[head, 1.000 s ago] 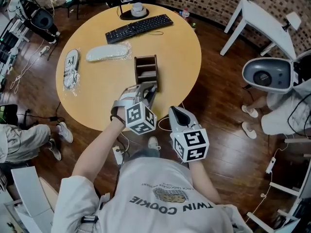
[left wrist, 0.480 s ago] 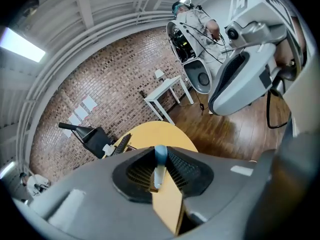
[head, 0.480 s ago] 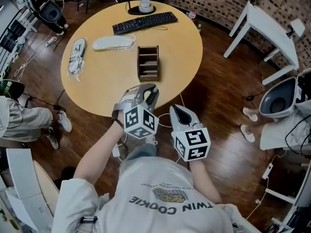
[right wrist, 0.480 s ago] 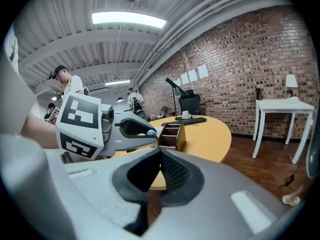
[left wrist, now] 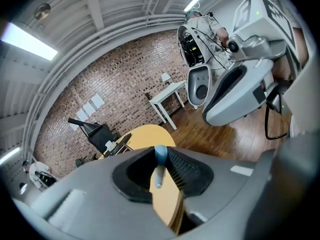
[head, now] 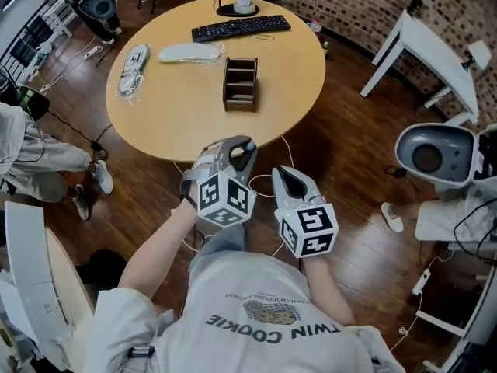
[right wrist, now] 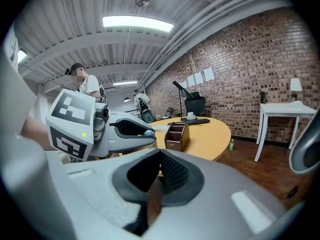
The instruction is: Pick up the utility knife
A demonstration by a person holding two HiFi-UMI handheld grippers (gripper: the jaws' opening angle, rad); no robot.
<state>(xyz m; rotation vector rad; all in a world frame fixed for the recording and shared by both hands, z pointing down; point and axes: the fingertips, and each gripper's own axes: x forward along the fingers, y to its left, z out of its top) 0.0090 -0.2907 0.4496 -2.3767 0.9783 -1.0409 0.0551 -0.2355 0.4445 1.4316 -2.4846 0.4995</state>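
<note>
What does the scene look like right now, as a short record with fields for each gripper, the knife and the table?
left gripper: shut on the utility knife
utility knife: slim, blue-tipped, between the left jaws, off the table
right gripper: jaws together, nothing between them
gripper positions: side by side, near the table's closest edge
table: round, pale wood top
on the table: wooden organizer, black keyboard, cup, two wrapped pale items

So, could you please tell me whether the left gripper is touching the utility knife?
Touching. The left gripper view shows the utility knife, blue at its end, clamped between the two pads of the left gripper, with no gap.
</note>
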